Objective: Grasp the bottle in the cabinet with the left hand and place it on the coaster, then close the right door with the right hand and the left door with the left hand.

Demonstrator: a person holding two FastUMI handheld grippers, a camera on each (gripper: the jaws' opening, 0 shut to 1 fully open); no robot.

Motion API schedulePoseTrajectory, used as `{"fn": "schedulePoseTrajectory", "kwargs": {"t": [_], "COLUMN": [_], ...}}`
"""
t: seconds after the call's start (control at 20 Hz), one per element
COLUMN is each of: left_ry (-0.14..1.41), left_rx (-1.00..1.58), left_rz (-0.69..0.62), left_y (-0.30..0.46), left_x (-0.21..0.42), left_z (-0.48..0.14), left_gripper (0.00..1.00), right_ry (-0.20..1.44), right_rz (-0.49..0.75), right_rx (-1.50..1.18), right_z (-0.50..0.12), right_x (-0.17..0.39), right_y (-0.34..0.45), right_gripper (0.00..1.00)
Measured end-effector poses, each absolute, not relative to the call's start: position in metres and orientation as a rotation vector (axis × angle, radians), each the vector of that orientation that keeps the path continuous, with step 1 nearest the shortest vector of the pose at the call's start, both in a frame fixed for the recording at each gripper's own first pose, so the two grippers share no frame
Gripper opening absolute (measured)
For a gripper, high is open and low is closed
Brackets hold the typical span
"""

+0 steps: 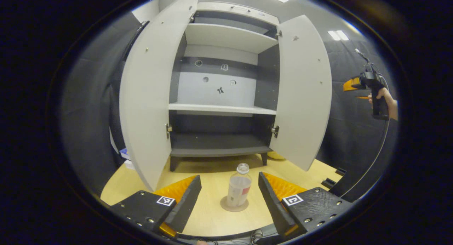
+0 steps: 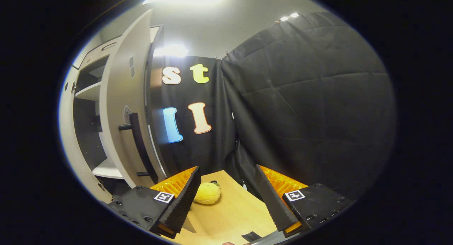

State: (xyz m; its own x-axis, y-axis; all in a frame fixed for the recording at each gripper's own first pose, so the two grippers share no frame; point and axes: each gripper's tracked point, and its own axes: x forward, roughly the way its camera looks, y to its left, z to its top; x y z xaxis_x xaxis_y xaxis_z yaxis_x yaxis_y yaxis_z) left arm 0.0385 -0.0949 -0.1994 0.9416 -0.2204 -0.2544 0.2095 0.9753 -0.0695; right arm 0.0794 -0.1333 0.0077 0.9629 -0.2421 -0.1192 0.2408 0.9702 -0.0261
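Both cabinet doors hang open before me. My left gripper is spread wide and holds nothing; the bottle stands upright on the coaster in front of the cabinet. My right gripper, also agape and empty, is beside the right door, near a yellow object.

Yellow plush toy on table

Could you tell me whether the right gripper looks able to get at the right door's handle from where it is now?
Probably yes. The right gripper is open, and the dark bar handle on the open right door stands up and to its left with nothing between them, though it has yet to close the gap.
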Motion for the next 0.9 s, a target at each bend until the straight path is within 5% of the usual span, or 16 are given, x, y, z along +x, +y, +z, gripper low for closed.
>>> {"fn": "schedulePoseTrajectory", "kwargs": {"t": [0.35, 0.55, 0.6, 0.9], "left_ry": [0.124, 0.086, 0.065, 0.003], "left_rx": [-0.042, -0.097, -0.102, -0.050], "left_rz": [-0.073, 0.005, 0.022, 0.117], "left_y": [-0.053, -0.036, -0.032, -0.021], "left_x": [0.062, 0.076, 0.080, 0.095], "left_z": [-0.076, -0.025, -0.011, 0.051], "left_gripper": [0.89, 0.97, 0.96, 0.94], "right_ry": [0.046, -0.004, -0.014, -0.024], "right_rz": [-0.206, -0.171, -0.152, -0.018], "right_rx": [-0.037, -0.068, -0.068, -0.071], "right_z": [0.038, 0.055, 0.058, 0.069], "right_x": [0.091, 0.109, 0.113, 0.135], "right_y": [-0.130, -0.132, -0.130, -0.120], "right_gripper": [0.98, 0.92, 0.97, 0.92]}}
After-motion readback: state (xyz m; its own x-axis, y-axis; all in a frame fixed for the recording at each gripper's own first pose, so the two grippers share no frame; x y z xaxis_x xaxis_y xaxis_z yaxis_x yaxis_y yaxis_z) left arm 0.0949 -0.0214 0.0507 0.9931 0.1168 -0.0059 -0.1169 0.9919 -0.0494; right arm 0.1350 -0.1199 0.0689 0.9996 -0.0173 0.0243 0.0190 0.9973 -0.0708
